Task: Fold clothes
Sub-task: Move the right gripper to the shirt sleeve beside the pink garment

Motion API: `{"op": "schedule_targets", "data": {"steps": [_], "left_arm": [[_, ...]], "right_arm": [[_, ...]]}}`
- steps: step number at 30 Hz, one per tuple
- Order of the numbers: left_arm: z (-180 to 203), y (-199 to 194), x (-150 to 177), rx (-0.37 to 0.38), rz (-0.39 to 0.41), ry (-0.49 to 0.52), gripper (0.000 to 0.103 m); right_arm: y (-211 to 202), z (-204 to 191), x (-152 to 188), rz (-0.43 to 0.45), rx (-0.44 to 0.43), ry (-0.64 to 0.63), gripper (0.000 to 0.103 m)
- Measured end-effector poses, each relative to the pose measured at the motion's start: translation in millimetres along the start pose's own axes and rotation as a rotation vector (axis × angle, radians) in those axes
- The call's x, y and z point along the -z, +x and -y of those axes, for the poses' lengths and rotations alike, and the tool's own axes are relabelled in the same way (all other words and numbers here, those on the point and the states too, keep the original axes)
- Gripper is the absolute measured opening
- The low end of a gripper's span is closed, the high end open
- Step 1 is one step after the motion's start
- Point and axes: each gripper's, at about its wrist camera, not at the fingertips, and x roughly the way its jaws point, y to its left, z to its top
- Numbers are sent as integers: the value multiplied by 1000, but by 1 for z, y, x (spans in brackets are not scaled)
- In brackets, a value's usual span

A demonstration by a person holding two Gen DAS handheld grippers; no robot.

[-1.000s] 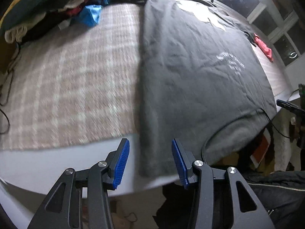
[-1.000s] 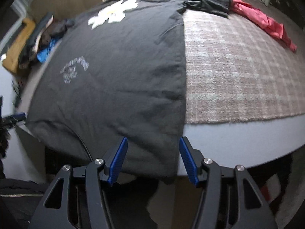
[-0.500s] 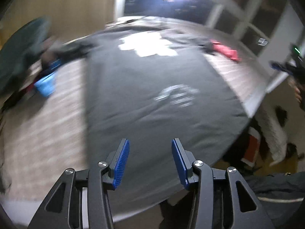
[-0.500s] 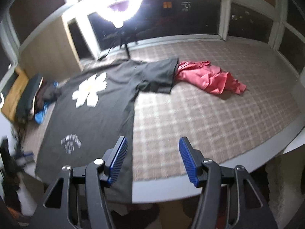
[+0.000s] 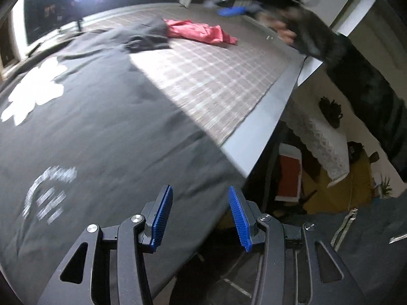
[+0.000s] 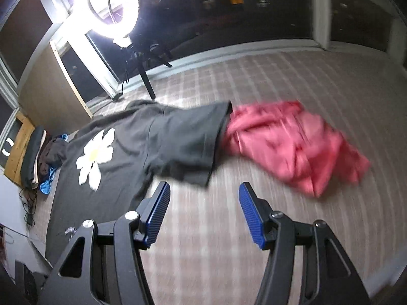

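Note:
A dark grey T-shirt [image 5: 96, 117] with a white flower print [image 5: 33, 94] and white lettering lies flat on a plaid-covered surface. My left gripper [image 5: 198, 213] hovers open over its bottom hem at the surface's edge, nothing between its fingers. In the right wrist view the same T-shirt [image 6: 132, 152] stretches to the left, its sleeve touching a crumpled red garment [image 6: 292, 147]. My right gripper [image 6: 203, 213] is open above the plaid cover, just short of the sleeve's edge, and holds nothing.
A lit ring light [image 6: 106, 2] on a tripod stands at the far side. A pile of clothes [image 6: 43, 157] lies at the far left. A person's dark sleeve [image 5: 356, 58] reaches over the surface's right edge [image 5: 264, 132]. Clutter lies on the floor below it.
Both grippers swung away from the shirt's bottom corners. The left view turned right along the hem; the right gripper moved forward over the plaid cover toward the sleeve and red garment.

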Motion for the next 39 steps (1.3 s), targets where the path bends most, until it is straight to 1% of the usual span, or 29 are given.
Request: {"op": "schedule_targets", "data": {"steps": [2,4,6,8,10,12,14,18,20,23,25,26,27,30,31,33,35,37,38,39], "left_arm": [[-3,13,-27,-34,-1,1,44],[-6,25,-53,-68,-3,3,44],[-9,38,-80,-102,-4,4,44],[-12,50,-107,-136,-6,5,44],[-15,64,-135,-167,-2,17,44],[-16,87,-175,-183,17,65,44],[-17,107,-205,-204,33,115,44],[-22,156,-254,-297,32,210,44],[-27,177,-268,-316,18,229,44],[-34,199,-279,-336,-12,255,44],[-37,206,-280,-340,-14,273,45],[-39,206,-280,-332,-5,280,39],[-41,206,-280,-324,5,288,24],[-48,202,-279,-271,-5,277,8],[-49,199,-279,-255,-15,273,5],[-51,182,-275,-192,5,244,5],[-54,163,-272,-123,35,212,5],[-59,151,-270,-99,52,178,5],[-61,148,-269,-88,58,170,5],[-63,145,-269,-77,68,161,5]], "right_arm": [[30,15,-31,5,-20,-14,56],[56,27,-53,0,-40,-3,56],[91,41,-76,-36,-71,15,56],[120,49,-89,-80,-85,23,56],[141,54,-95,-104,-111,27,56],[155,59,-98,-121,-153,31,56],[161,64,-98,-133,-189,31,56],[165,77,-95,-147,-269,45,56],[165,83,-96,-151,-305,63,56],[166,92,-98,-159,-360,93,56],[168,94,-102,-162,-375,97,56],[169,95,-103,-162,-376,94,56],[170,95,-104,-163,-378,89,56],[168,94,-107,-161,-382,82,56],[166,94,-107,-157,-384,80,56],[160,95,-107,-146,-399,83,56],[152,94,-104,-140,-392,86,56],[139,92,-96,-119,-383,85,56],[131,91,-90,-107,-393,89,56],[124,90,-83,-104,-427,107,56]]}}
